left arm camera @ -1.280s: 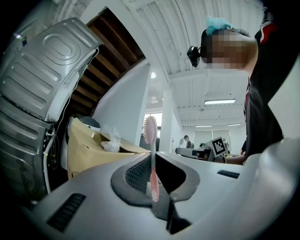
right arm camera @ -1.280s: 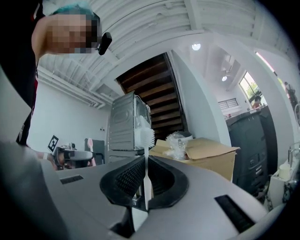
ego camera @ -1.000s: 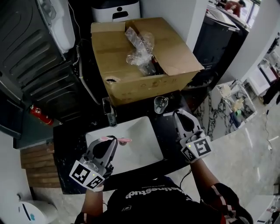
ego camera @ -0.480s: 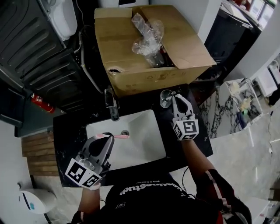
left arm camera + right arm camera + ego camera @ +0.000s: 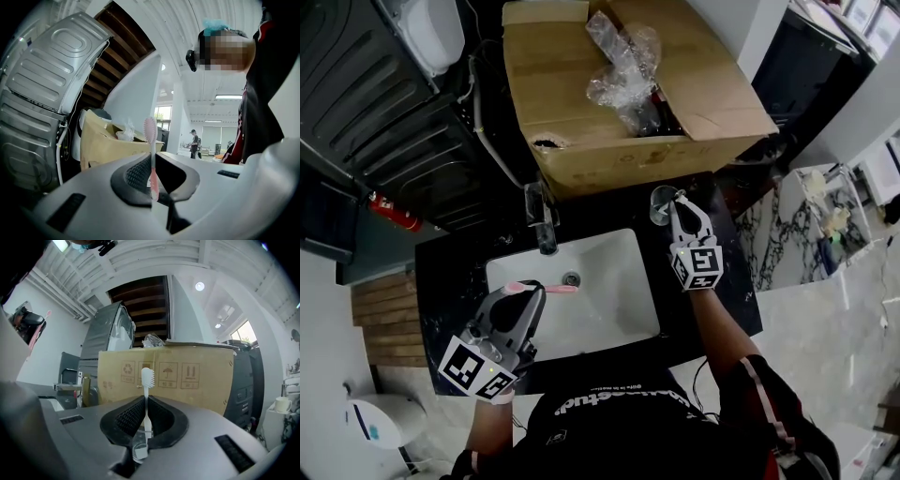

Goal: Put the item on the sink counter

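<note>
**Two brushes gripped, one over the glass, one over the basin**

The right gripper (image 5: pixel 679 208) is closed narrow on a white brush (image 5: pixel 146 397). It pinches the thin handle with the bristle head standing upright above the jaws. The handle's lower end hangs at a glass (image 5: pixel 660 206) that stands on the black counter (image 5: pixel 727 300), just in front of the box (image 5: pixel 581 141). Whether the tip is already inside the glass I cannot tell.

The left gripper (image 5: pixel 532 298) is likewise clamped narrow on a pink brush (image 5: pixel 150 154). From above, that brush lies crosswise at the jaw tips over the white basin (image 5: pixel 609 314), with its head toward the drain (image 5: pixel 571 278).

Risks as I judge them:
- The glass looks light. A brush let go at a slant, or a jaw nudging the rim, could tip it against the box or roll it toward the basin
- If the tip is only at the rim, a release now could drop the white brush outside the glass onto the counter
- The pink brush is held by a slim handle over open basin. Any slip there sends it into the basin, near the drain, rather than onto the counter
- With both hands loaded, watching the right side may let the left sag unnoticed
</note>
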The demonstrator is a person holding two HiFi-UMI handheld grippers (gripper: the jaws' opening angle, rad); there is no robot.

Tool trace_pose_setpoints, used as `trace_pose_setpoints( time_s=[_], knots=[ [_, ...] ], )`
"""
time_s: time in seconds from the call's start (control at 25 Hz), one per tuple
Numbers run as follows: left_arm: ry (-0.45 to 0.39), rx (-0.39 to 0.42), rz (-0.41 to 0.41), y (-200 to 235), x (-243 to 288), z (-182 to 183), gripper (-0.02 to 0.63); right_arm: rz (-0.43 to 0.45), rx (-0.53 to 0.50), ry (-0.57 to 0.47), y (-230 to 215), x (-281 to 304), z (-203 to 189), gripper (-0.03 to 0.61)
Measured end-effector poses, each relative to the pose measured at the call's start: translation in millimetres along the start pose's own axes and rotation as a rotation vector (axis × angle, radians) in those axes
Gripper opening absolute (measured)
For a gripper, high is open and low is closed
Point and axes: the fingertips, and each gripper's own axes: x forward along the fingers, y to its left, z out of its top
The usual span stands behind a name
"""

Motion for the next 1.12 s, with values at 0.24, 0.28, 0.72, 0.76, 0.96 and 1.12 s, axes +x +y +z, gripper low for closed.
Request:
trace_pose_setpoints(
  time_s=[0.24,0.28,0.72,0.76,0.96,1.12],
  knots=[
    [0.0,-0.004,-0.012,-2,-2,-1,0.038,0.004,-0.02,0.032,10,-14,-7,0.049],
    [-0.001,-0.004,-0.014,-2,-3,-1,0.038,0.005,-0.019,0.038,11,-16,-8,0.049],
    [-0.048,0.004,-0.045,-9,-20,11,0.038,0.041,0.021,0.108,29,-42,-8,0.135],
    [-0.054,0.003,-0.049,-9,-21,12,0.038,0.034,0.026,0.108,30,-47,-5,0.143],
    [-0.083,0.006,-0.069,-10,-27,17,0.038,0.02,0.009,0.076,42,-81,19,0.153],
    [-0.105,0.006,-0.086,-11,-28,22,0.038,0.067,-0.071,-0.002,73,-112,65,0.153]
  ],
)
